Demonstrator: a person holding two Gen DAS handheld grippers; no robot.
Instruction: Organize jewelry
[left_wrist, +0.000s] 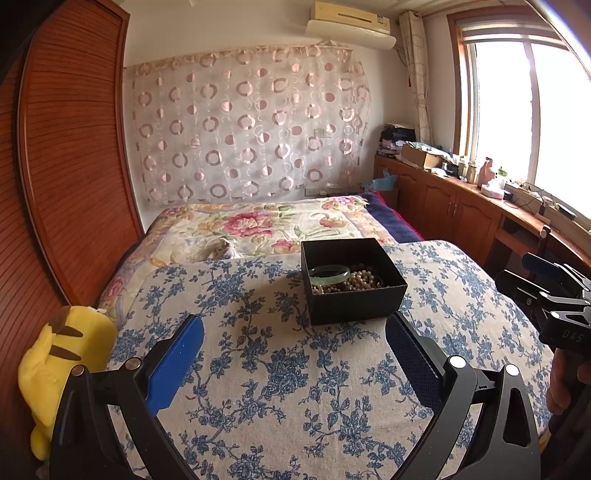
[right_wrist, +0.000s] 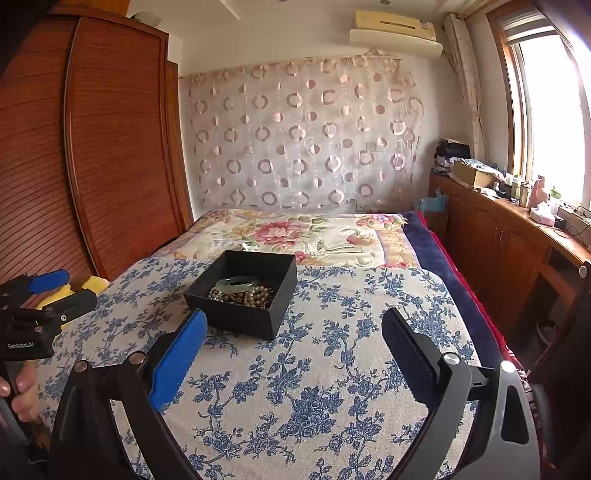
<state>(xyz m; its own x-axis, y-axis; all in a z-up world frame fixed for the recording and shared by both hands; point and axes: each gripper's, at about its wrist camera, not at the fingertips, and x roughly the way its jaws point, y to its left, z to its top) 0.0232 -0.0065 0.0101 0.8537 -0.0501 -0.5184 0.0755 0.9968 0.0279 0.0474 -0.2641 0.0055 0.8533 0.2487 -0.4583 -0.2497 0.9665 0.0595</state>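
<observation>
1. A black box (left_wrist: 352, 280) sits on the blue-flowered cloth (left_wrist: 288, 369) near its far edge, holding a green bangle (left_wrist: 330, 274) and beads (left_wrist: 364, 278).
2. A yellow plush (left_wrist: 59, 362) lies off the cloth's left edge, beside the wardrobe (left_wrist: 70, 158).
3. Nothing lies between either gripper and the box.
4. The left gripper (left_wrist: 295, 354) hovers over the cloth's near edge, fingers wide apart, empty.
5. The right gripper (right_wrist: 295, 354) does likewise, fingers apart, empty.
</observation>
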